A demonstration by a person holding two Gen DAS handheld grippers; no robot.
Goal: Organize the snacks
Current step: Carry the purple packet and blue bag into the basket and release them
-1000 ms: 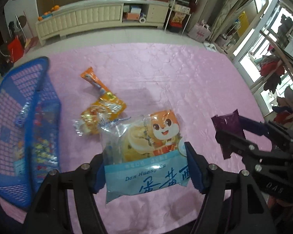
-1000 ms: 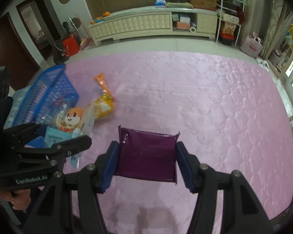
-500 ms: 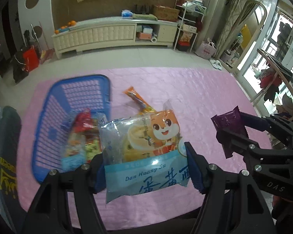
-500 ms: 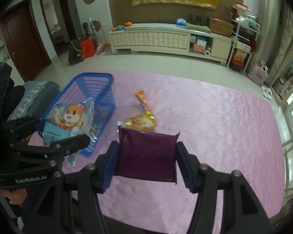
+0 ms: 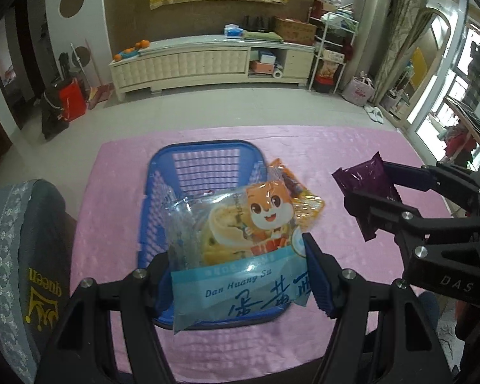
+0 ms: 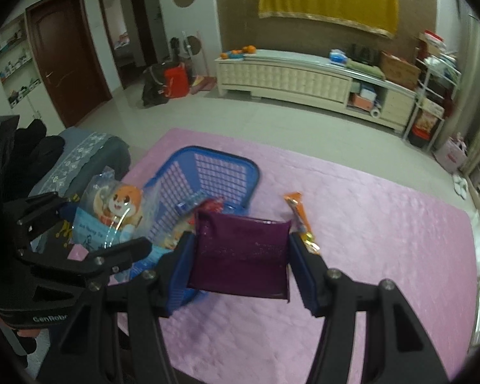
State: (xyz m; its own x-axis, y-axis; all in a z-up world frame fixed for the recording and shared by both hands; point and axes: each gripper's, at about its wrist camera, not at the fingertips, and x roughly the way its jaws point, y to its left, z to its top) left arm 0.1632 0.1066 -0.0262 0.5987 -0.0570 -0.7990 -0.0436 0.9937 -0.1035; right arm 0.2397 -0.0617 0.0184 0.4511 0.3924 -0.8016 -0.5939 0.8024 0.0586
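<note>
Meanwhile both fingers clamp packets: left pastry bag over basket, right purple packet.

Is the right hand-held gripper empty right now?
No, the right hand-held gripper is shut on a purple snack packet.
</note>
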